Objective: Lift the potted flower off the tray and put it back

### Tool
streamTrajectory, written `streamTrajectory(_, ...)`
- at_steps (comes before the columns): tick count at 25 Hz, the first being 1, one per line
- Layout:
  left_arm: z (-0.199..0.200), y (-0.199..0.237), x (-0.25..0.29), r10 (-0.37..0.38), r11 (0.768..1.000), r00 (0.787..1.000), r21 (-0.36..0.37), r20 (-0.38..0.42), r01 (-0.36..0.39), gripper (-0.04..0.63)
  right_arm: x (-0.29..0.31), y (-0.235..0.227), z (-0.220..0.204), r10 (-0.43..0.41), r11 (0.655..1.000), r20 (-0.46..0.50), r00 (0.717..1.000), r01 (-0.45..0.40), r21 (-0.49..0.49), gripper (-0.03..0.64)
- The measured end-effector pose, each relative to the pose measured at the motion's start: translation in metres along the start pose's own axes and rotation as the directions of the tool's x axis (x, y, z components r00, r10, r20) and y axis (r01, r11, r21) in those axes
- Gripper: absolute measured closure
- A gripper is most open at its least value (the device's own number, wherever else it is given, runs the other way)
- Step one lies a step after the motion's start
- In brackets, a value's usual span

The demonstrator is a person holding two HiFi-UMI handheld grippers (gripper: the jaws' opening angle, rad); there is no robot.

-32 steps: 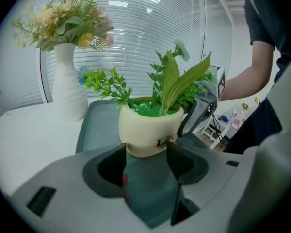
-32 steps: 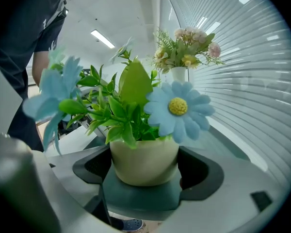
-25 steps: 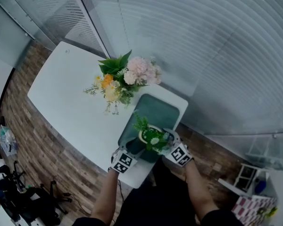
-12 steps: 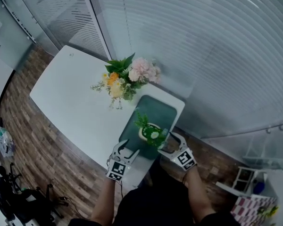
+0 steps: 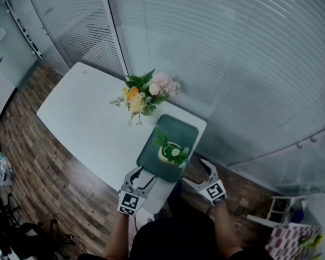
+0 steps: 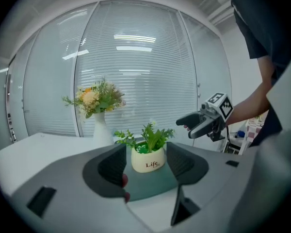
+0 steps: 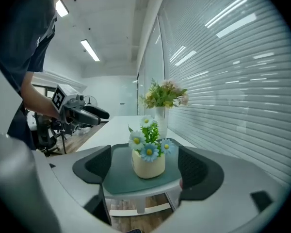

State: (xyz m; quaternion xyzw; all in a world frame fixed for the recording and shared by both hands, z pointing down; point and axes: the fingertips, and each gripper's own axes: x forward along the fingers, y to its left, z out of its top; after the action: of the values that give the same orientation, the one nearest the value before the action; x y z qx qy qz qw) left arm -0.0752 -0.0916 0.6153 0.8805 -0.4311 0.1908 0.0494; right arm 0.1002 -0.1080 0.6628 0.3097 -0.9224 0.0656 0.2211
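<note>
The potted flower (image 5: 170, 153), a cream pot with green leaves and small blue daisies, stands upright on the dark green tray (image 5: 180, 131) at the near end of the white table (image 5: 86, 121). In the left gripper view the pot (image 6: 148, 159) shows beyond my open jaws, resting on the tray (image 6: 150, 183). The right gripper view shows the pot (image 7: 148, 162) on the tray (image 7: 121, 171) the same way. My left gripper (image 5: 139, 175) and right gripper (image 5: 201, 171) are both open, held off the table's near edge, apart from the pot and holding nothing.
A white vase of pink, orange and green flowers (image 5: 146, 93) stands on the table just beyond the tray. Glass walls with blinds (image 5: 233, 64) close off the far side. Wood floor (image 5: 38, 161) lies to the left.
Both grippers have drawn back from the pot toward me and now sit off the table edge. The pot stays on the tray. The head view has shifted.
</note>
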Motion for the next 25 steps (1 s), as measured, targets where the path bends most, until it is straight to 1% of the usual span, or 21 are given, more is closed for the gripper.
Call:
streamTrajectory(3, 0.012, -0.003, -0.015, 0.018, 1.000, 0.999, 0.005, 0.041, -0.018, 0.333, -0.021, -0.004, 0.008, -0.065, 0.998, 0.038, 0.997, 0.064, 0.014, 0.222)
streamTrajectory(5, 0.015, -0.004, -0.026, 0.035, 0.999, 0.997, 0.003, 0.061, -0.036, 0.333, -0.036, -0.003, 0.014, -0.093, 0.995, 0.061, 0.994, 0.091, 0.033, 0.222)
streamTrajectory(7, 0.018, -0.003, -0.037, 0.060, 0.998, 0.995, -0.015, 0.077, -0.059, 0.333, -0.049, 0.002, 0.019, -0.114, 0.993, 0.069, 0.991, 0.111, 0.038, 0.222)
streamTrajectory(10, 0.023, -0.004, -0.053, 0.100, 0.994, 0.990, -0.049, 0.102, -0.095, 0.333, -0.063, 0.011, 0.027, -0.146, 0.988, 0.105, 0.984, 0.141, 0.058, 0.222)
streamTrajectory(13, 0.033, -0.009, -0.071, 0.119, 0.992, 0.984, -0.068, 0.136, -0.110, 0.333, -0.073, 0.024, 0.031, -0.152, 0.987, 0.127, 0.980, 0.145, 0.066, 0.222)
streamTrajectory(15, 0.037, -0.011, -0.080, 0.122, 0.991, 0.981, -0.066, 0.148, -0.113, 0.333, -0.078, 0.031, 0.033, -0.160, 0.986, 0.146, 0.976, 0.151, 0.069, 0.222)
streamTrajectory(19, 0.039, -0.017, -0.094, 0.135, 0.988, 0.979, -0.094, 0.156, -0.121, 0.333, -0.091, 0.039, 0.038, -0.207, 0.978, 0.187, 0.960, 0.197, 0.074, 0.222)
streamTrajectory(21, 0.038, -0.017, -0.102, 0.143, 0.987, 0.977, -0.101, 0.161, -0.128, 0.333, -0.096, 0.045, 0.043, -0.215, 0.976, 0.207, 0.955, 0.199, 0.093, 0.222)
streamTrajectory(23, 0.039, -0.018, -0.111, 0.148, 0.986, 0.976, -0.103, 0.161, -0.132, 0.333, -0.100, 0.050, 0.052, -0.219, 0.973, 0.247, 0.944, 0.195, 0.120, 0.222)
streamTrajectory(25, 0.040, -0.019, -0.118, 0.149, 0.985, 0.974, -0.110, 0.170, -0.132, 0.333, -0.102, 0.056, 0.054, -0.216, 0.975, 0.245, 0.945, 0.193, 0.114, 0.222)
